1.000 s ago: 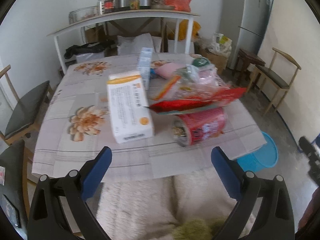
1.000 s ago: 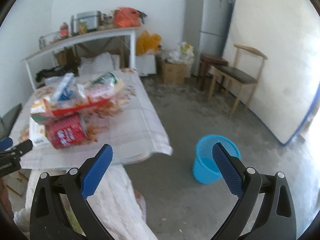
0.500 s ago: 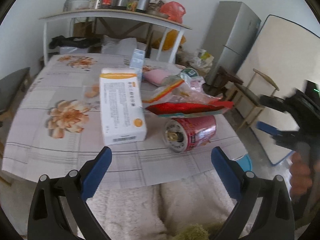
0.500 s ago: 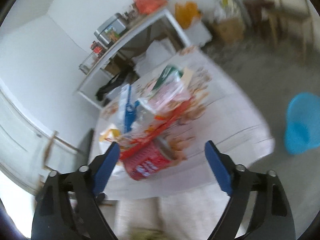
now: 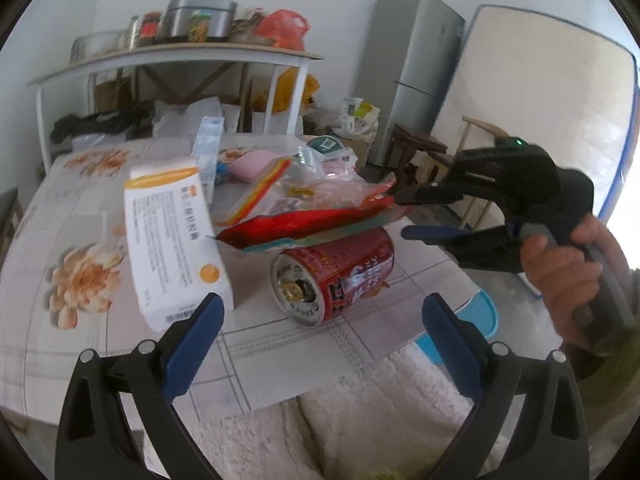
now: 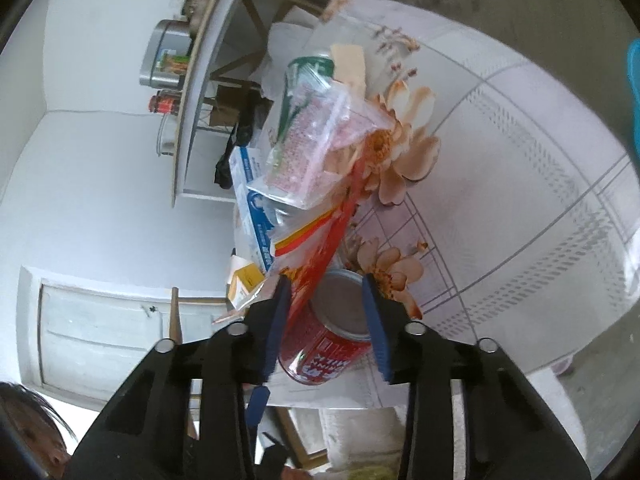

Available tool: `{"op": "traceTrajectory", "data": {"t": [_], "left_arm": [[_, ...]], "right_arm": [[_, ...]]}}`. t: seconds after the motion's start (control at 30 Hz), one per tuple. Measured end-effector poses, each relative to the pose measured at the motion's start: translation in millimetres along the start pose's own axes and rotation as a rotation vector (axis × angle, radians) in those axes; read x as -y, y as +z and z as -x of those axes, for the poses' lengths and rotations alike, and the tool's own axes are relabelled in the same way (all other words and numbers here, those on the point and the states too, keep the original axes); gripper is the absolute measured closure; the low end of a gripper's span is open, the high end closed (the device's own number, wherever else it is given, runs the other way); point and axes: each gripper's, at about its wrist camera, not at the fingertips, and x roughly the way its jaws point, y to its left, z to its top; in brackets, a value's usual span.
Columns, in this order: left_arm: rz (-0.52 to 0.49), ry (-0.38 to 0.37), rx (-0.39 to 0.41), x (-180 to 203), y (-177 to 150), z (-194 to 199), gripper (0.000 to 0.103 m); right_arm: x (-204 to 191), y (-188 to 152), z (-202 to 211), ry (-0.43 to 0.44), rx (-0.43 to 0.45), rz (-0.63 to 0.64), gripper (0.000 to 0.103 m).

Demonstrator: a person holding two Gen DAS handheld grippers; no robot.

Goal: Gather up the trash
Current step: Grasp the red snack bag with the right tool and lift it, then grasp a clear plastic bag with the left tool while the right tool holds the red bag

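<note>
A blue bucket point(image 5: 482, 312) stands on the floor beside the surface point(image 5: 80, 216); its contents are hidden. A red can point(image 5: 336, 276) lies on its side under a red wrapper point(image 5: 304, 226), beside a white box point(image 5: 172, 240). The right claw point(image 6: 326, 312) is closing around can and wrapper; the left claw point(image 5: 320, 328) hangs wide, empty.

You see a glossy metal can point(image 5: 340, 276) under a shiny red plastic wrapper point(image 5: 304, 226). The white box point(image 5: 172, 236) looks like matt cardboard.
</note>
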Motion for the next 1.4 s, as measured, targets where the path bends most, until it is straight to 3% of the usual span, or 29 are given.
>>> {"op": "traceTrajectory", "data": {"t": [0.13, 0.4, 0.67, 1.0, 1.4], "left_arm": [[-0.096, 0.02, 0.015, 13, -1, -7, 0.008], [-0.162, -0.011, -0.02, 26, -4, -23, 0.031], [-0.159, -0.017, -0.061, 26, -4, -39, 0.047], [-0.149, 0.009, -0.065, 26, -1, -44, 0.051], [-0.142, 0.062, -0.071, 26, -3, -43, 0.052]], "right_arm": [[2, 2, -4, 0.03, -0.022, -0.031, 0.08], [5, 5, -3, 0.114, -0.068, -0.099, 0.102], [6, 0, 25, 0.173, -0.076, -0.154, 0.103], [17, -11, 66, 0.216, -0.038, -0.195, 0.103], [43, -24, 140, 0.239, 0.158, -0.221, 0.103]]}}
